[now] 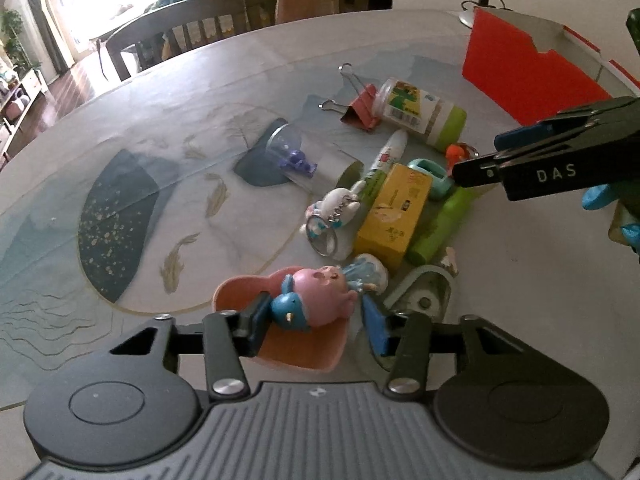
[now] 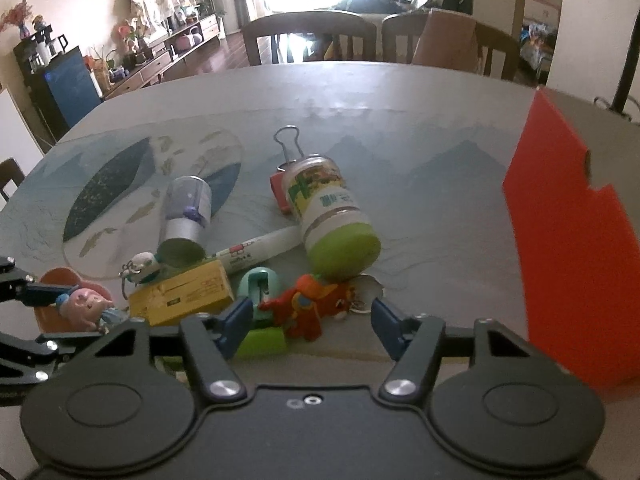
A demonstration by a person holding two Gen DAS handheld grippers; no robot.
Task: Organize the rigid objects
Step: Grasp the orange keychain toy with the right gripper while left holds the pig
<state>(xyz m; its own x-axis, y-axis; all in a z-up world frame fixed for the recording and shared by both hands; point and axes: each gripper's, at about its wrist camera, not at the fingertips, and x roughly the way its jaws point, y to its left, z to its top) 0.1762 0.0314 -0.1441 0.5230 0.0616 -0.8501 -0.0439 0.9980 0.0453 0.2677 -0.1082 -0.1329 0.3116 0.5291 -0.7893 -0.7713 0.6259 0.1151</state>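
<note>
Red box (image 2: 568,256), two green-capped jars (image 2: 332,216)

Left wrist cam sits just behind the left tongs (image 1: 316,322), tilted steeply down at the tabletop (image 1: 160,128), very close to the pink figurine (image 1: 324,294) between its fingers; far edge of view takes in chairs and a bright window. Right wrist cam sits behind the right tongs (image 2: 308,322), also angled down, close to the red toy (image 2: 308,306), facing across the tabletop toward the room. Shared btw both: the clutter pile, e.g. yellow box (image 1: 394,214) (image 2: 184,298), green-capped jar (image 1: 424,114) (image 2: 330,216), red box (image 1: 528,80) (image 2: 568,240). Each cam also catches the other's tongs at frame edge.
</note>
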